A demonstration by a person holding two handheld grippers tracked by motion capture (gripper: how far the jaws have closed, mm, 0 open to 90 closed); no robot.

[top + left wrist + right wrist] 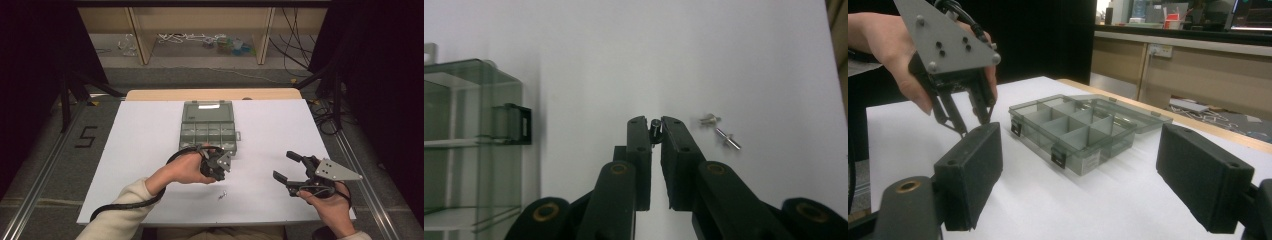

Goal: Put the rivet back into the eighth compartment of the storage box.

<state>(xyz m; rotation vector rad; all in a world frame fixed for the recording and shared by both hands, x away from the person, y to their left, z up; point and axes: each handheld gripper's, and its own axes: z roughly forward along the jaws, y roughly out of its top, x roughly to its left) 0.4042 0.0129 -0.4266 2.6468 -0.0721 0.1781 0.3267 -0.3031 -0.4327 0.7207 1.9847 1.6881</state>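
My left gripper point(654, 123) is shut on a small dark screw point(655, 128), pinched at the very tips of its jaws, just above the white table. Two silvery screws point(710, 119) point(728, 139) lie loose on the table just to its right, and in the high view they are a small cluster point(222, 194) below the left gripper point(219, 172). A clear grey compartment box point(207, 127) lies open behind it, lid folded back. My right gripper point(284, 165) hovers wide open at the right, holding nothing, and faces the box point(1083, 130).
The white table sheet point(140, 150) ends close to the person's body at the front edge. A sleeve and black cable point(125, 202) trail from the left hand. Dark frames and floor cables flank the table.
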